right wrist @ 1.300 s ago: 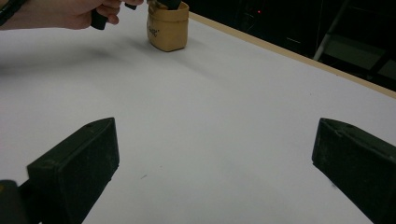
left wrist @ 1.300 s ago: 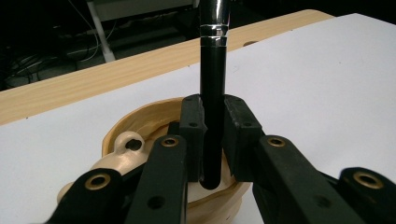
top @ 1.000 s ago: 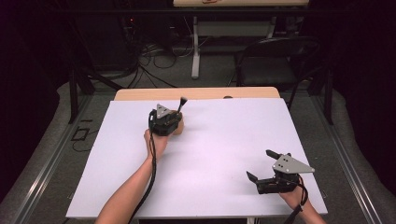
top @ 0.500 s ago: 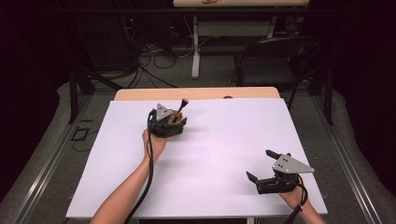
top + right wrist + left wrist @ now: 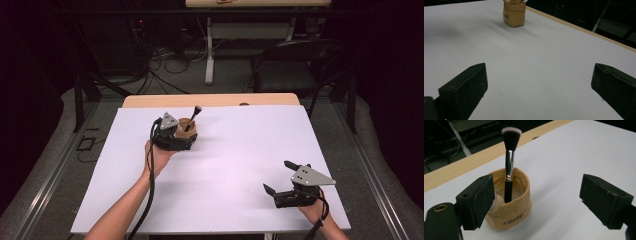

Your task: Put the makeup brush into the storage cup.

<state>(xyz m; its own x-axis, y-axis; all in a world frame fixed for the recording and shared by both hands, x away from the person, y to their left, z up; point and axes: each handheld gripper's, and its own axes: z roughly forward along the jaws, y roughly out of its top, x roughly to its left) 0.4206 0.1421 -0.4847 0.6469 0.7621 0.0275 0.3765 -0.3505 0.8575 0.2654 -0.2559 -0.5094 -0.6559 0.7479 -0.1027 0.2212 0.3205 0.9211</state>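
A tan soft holder (image 5: 188,130) stands at the far left-middle of the white table (image 5: 235,150). A black-handled makeup brush (image 5: 193,116) stands in it with its bristles up. My left gripper (image 5: 184,141) is just on the near side of the holder. Its jaws have just been opening and now stand wide. In the left gripper view the holder (image 5: 510,207) sits beside the left pad (image 5: 480,201) and the brush (image 5: 509,160) stands free of both pads of the left gripper (image 5: 539,201). My right gripper (image 5: 276,176) rests open at the near right with nothing between the jaws. The right gripper view (image 5: 539,92) shows the holder (image 5: 514,15) far off.
A wooden strip (image 5: 215,100) runs along the table's far edge. Beyond it stand a dark chair (image 5: 295,65) and a desk leg, with cables on the floor (image 5: 165,65). White table surface stretches between the two grippers.
My left gripper's jaws have opened, and the gripper has risen a little and drawn back from the holder. The brush stays standing in the holder. The right gripper has kept still.
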